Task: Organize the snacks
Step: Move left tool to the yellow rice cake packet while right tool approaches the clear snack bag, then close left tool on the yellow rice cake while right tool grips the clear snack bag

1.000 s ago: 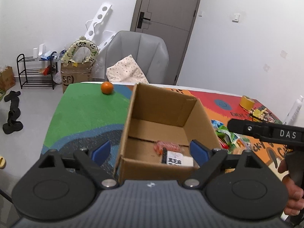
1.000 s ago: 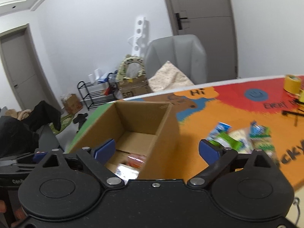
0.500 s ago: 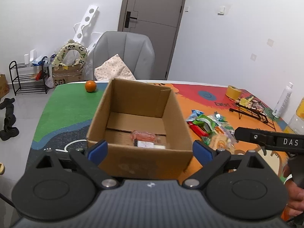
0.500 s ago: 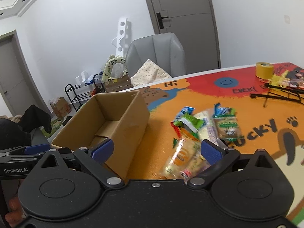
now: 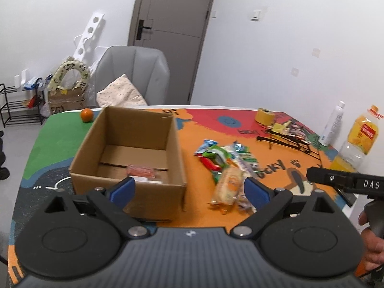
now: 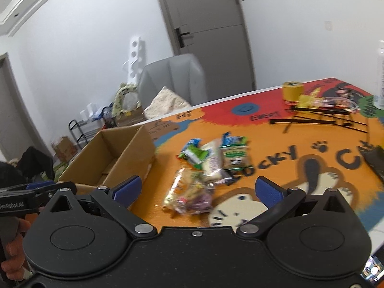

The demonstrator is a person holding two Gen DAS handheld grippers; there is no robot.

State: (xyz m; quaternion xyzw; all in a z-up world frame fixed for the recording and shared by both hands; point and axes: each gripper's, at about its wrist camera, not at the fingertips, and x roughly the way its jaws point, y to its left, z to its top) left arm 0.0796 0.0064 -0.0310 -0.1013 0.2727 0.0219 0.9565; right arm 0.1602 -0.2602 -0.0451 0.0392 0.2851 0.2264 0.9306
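Left gripper (image 5: 189, 188) w/ jaws spread wide, nothing held, hovers near cardboard box (image 5: 134, 148); right gripper (image 6: 198, 190) likewise wide apart, empty, above snack pile (image 6: 206, 165). Pile lies on the mat just right of box. Inside box: red packet (image 5: 141, 171). Orange (image 5: 86, 114) sits beyond box's far-left corner.

table (image 5: 60, 144), box (image 5: 134, 168), snacks (image 5: 225, 165), orange (image 5: 86, 115)

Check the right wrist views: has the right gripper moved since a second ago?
Yes. The right gripper swung right, from over the cardboard box to the snack pile.
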